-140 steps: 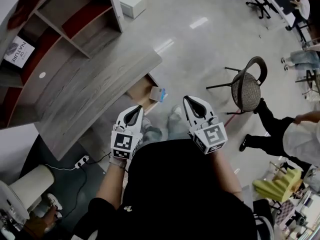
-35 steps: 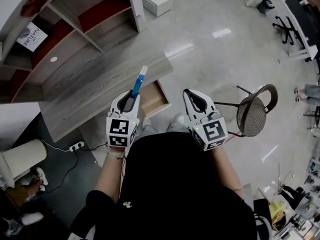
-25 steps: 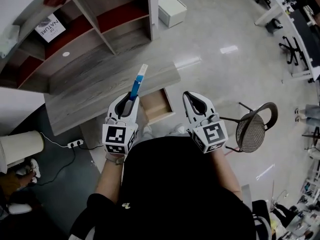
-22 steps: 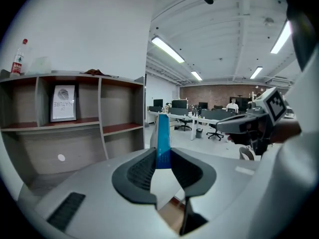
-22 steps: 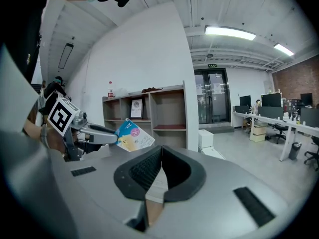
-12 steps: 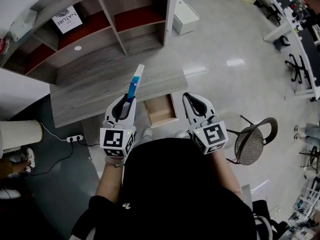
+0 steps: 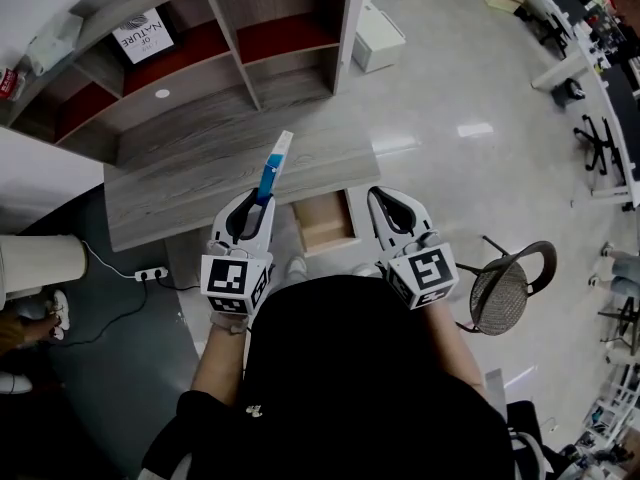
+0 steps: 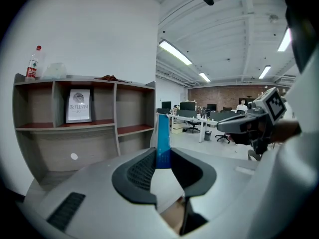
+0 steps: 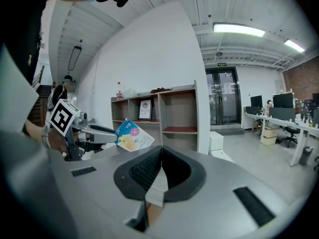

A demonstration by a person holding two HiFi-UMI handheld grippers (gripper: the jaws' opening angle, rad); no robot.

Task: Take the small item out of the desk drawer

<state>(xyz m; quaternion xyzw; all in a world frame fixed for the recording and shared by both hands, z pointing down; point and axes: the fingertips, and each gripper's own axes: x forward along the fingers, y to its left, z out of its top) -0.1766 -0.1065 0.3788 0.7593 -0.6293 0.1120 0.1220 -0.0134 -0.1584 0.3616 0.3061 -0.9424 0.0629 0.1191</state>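
Note:
My left gripper (image 7: pixel 258 202) is shut on a flat blue and white packet (image 7: pixel 273 166), which sticks up past the fingertips over the grey wooden desk (image 7: pixel 190 183). In the left gripper view the packet (image 8: pixel 163 139) stands edge-on between the dark pads of the left gripper (image 8: pixel 163 154). The desk drawer (image 7: pixel 325 221) stands pulled out below, between the two grippers. My right gripper (image 7: pixel 383 197) hovers beside it, shut with nothing held. The right gripper view shows its own shut gripper (image 9: pixel 160 151) and, at left, the packet (image 9: pixel 134 136).
A shelf unit (image 7: pixel 250 58) with red boards stands behind the desk. A white box (image 7: pixel 378 38) sits on the floor beyond it. A mesh chair (image 7: pixel 515 280) is at the right, a power strip (image 7: pixel 150 273) and cable at the left.
The packet lay in the open drawer several seconds ago; now my left gripper holds it up. Over the last second the head view has swung; both grippers keep their pose.

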